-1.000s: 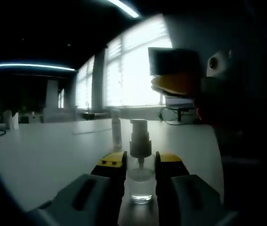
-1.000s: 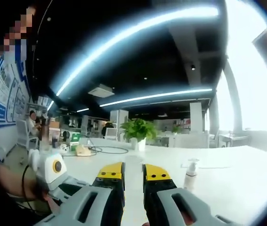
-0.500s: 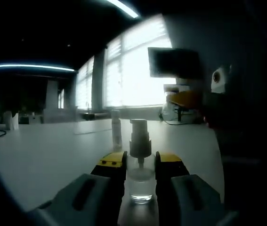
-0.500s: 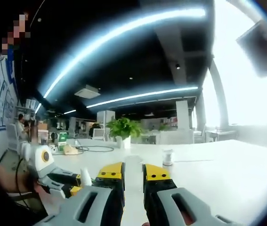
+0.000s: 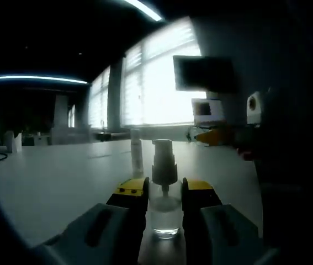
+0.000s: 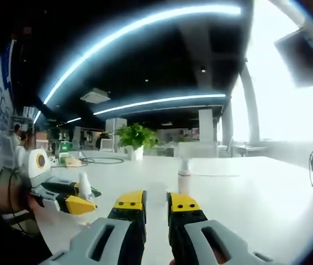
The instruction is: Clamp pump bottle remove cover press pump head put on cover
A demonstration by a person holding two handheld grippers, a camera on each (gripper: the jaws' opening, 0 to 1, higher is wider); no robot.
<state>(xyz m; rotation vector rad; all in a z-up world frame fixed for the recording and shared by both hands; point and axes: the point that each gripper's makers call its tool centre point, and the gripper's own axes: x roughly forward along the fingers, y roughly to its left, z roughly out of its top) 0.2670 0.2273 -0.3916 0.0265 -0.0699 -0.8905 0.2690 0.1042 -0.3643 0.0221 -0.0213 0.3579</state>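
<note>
Glass or clear hard plastic is what the pump bottle (image 5: 165, 212) looks like: a small, see-through body with a white pump head (image 5: 164, 163) on a narrow neck. I judge it light and stiff, smooth enough to slip in a loose pinch and tall enough to tip if pushed high up, so the low, round body is the place to clamp it, leaving neck and head free.

In the left gripper view the left hand-held gripper (image 5: 164, 190) does just that. Its yellow-tipped jaws are drawn in to the width of the bottle and sit against the body on either side, the bottle upright on the white bench (image 5: 51, 182), at 6 o'clock in the picture. The pump head stands bare above the jaws. A slim white piece, probably the cover (image 5: 137, 150), stands upright on the bench beyond the bottle, at about 11 o'clock from it; in the right gripper view it is at 12 o'clock from the jaws (image 6: 184, 175).

The right hand-held gripper (image 6: 156, 202) has its jaws nearly together with a thin gap and nothing between them, over open bench. In its view the left hand-held gripper and bottle (image 6: 84, 187) lie at 9 o'clock. Pressing the head will call for a straight downward push, lest the bottle twist in the clamp.
</note>
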